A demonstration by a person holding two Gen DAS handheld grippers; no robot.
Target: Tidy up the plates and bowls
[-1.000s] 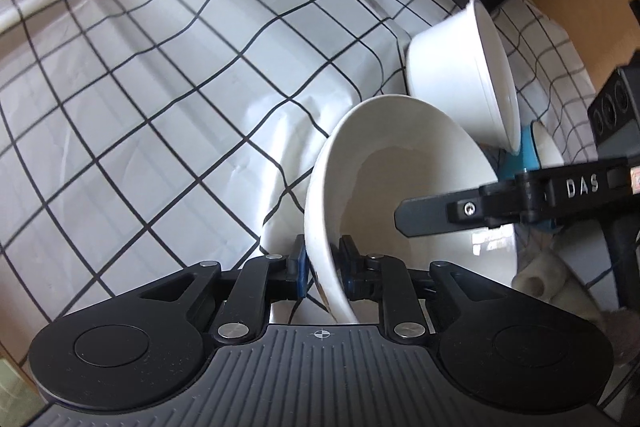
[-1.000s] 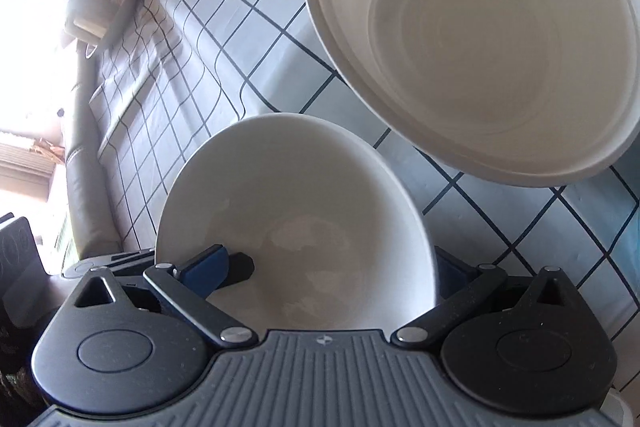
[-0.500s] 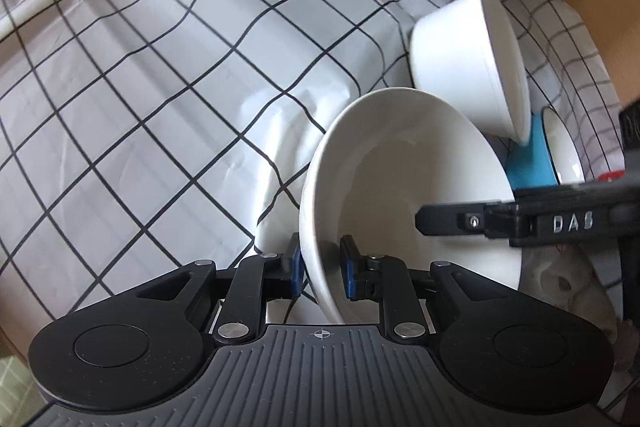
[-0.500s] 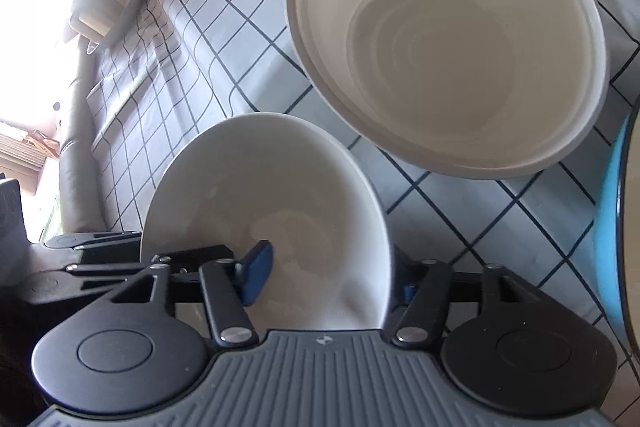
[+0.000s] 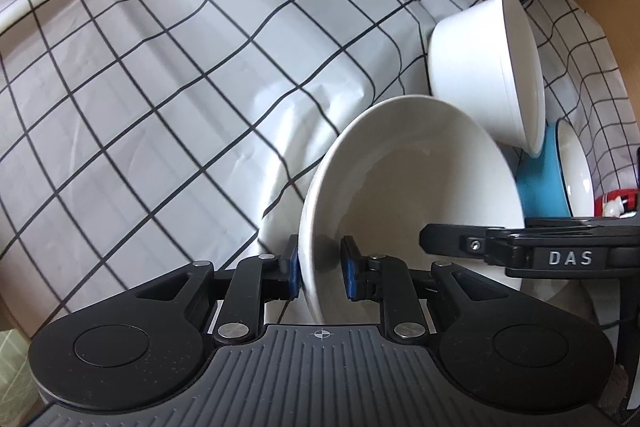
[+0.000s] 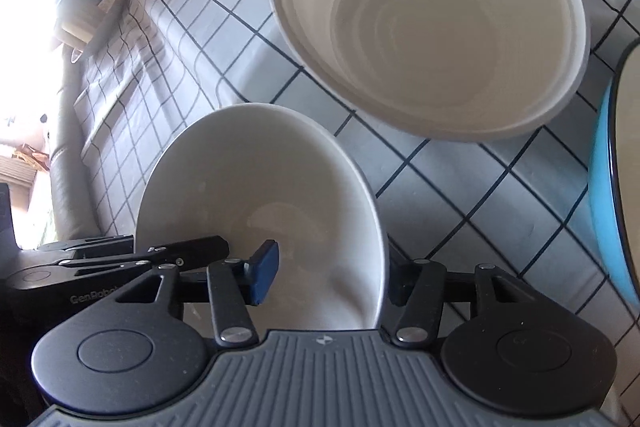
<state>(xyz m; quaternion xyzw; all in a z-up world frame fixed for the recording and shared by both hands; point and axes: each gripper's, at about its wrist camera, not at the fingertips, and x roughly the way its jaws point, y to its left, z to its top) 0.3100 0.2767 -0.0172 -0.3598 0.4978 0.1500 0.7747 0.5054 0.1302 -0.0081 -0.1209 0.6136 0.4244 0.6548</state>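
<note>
A white ceramic bowl is held between both grippers over the checked tablecloth. My left gripper is shut on its rim, one blue pad inside and one outside. In the right wrist view the same bowl sits between my right gripper's fingers. The left blue pad stands apart from the bowl wall inside it, so that gripper is open around the rim. A ribbed white paper bowl stands just beyond; it also shows in the left wrist view.
A blue bowl with a white inside stands past the paper bowl, at the right edge in the right wrist view. The checked cloth covers the table. A sofa edge and cluttered shelves lie at far left.
The right gripper's fingers have closed in from wide open toward the white bowl's rim. The bowls beyond look nearer to the left and farther from the right. The left grip is unchanged.
</note>
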